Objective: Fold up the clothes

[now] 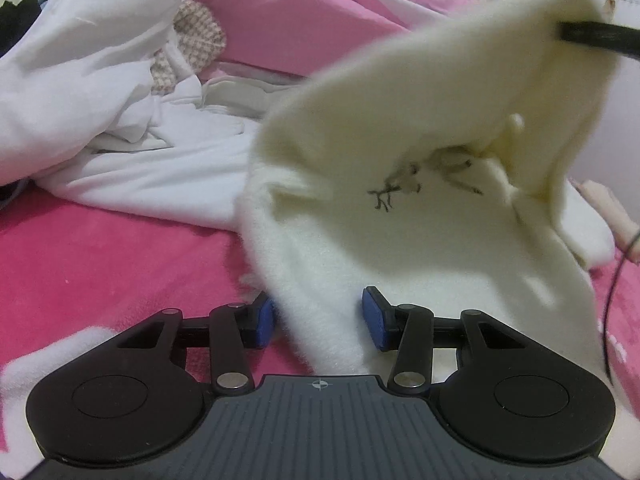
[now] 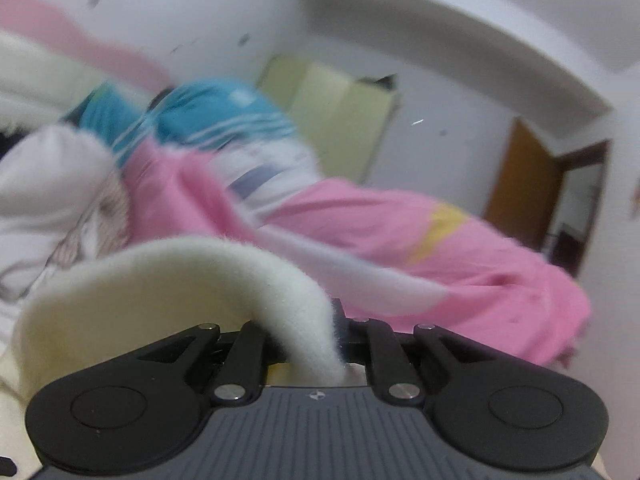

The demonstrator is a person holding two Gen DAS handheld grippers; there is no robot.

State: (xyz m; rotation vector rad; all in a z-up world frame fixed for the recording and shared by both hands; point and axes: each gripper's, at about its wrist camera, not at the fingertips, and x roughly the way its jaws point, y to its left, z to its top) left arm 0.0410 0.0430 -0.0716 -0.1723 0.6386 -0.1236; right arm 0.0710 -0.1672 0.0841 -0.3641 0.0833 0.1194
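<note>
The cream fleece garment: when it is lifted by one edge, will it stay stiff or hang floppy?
Probably floppy: the cream fleece garment sags between the lifted corner and the bed. Its edge curls over the right tongs, so likely soft and light.

We find no words, brand names or numbers to read in either view. The one sign is a small crosshair mark (image 1: pixel 319 384) on the grey ribbed body of the left gripper (image 1: pixel 318 316); a similar mark (image 2: pixel 316 395) on the right gripper (image 2: pixel 304 334) is too blurred to be sure of. The dark stitching (image 1: pixel 416 184) on the cream fleece (image 1: pixel 360 240) seems a drawing, not lettering.
</note>
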